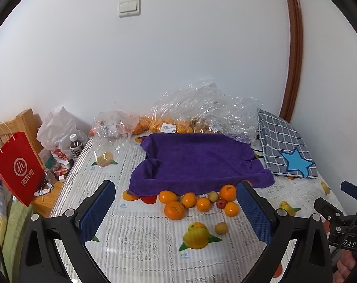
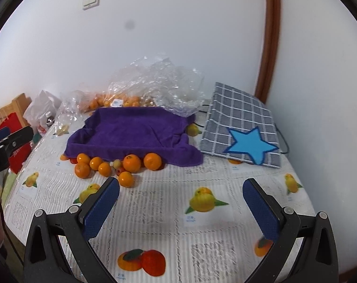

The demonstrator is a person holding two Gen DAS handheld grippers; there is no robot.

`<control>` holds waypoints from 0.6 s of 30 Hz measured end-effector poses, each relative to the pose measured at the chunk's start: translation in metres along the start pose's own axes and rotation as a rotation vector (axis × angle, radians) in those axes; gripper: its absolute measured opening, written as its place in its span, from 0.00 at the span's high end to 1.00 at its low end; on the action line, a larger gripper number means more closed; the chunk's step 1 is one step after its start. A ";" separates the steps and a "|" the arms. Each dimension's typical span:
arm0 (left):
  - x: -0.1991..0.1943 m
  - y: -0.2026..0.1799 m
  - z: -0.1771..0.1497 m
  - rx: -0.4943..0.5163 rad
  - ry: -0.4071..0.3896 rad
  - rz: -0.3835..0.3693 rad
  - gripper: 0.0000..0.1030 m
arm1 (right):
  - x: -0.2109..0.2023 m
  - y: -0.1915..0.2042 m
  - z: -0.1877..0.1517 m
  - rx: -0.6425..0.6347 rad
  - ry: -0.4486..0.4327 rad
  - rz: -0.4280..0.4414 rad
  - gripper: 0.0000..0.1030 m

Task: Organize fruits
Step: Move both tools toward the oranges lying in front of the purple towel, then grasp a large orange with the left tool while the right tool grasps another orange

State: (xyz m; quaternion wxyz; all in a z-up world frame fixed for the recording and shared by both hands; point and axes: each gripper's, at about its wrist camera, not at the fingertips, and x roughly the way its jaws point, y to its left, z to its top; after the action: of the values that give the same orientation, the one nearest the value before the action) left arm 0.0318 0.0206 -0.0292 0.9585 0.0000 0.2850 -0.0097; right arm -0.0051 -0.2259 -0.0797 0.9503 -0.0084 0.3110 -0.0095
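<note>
Hovering above the fruit-printed tablecloth [image 1: 140, 240], both grippers have their jaws spread wide and hold nothing. The left gripper [image 1: 176, 210] looks straight down its fingers at the loose fruit: the cluster of oranges [image 1: 197, 202] sits just ahead, framed between its two blue pads, with a small brownish fruit [image 1: 221, 228] lying alone nearest the jaws. From the right gripper [image 2: 181, 208] the same oranges lie ahead and off to the left, outside its left finger, so the left gripper is judged the nearer and better aligned for a first pick. Among the oranges are a pale small fruit [image 1: 212, 196] and a small red one [image 1: 221, 203], possibly a jujube, though the view is too coarse to be sure. Touching the cluster's far side is the purple towel [image 1: 197, 160], apparently draped over a shallow tray, the likely destination. Beyond it, clear plastic bags [image 1: 197, 108] hold more oranges against the wall, and a checked cloth with a blue star [image 1: 286, 146] lies to the right.
</note>
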 end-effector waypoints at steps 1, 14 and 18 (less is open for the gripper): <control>0.005 0.002 -0.001 -0.002 0.003 0.004 0.00 | 0.004 0.001 0.000 -0.001 -0.004 0.007 0.00; 0.084 0.038 -0.037 -0.042 0.109 0.069 0.04 | 0.095 0.015 -0.004 -0.016 0.041 0.082 0.13; 0.105 0.041 -0.052 -0.035 0.146 0.031 0.07 | 0.121 0.014 -0.005 -0.008 0.097 0.101 0.22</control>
State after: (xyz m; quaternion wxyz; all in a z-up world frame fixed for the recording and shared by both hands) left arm 0.0922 0.0595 -0.1300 0.9349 -0.0116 0.3545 0.0101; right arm 0.0900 -0.2151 -0.1559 0.9333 0.0038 0.3569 0.0392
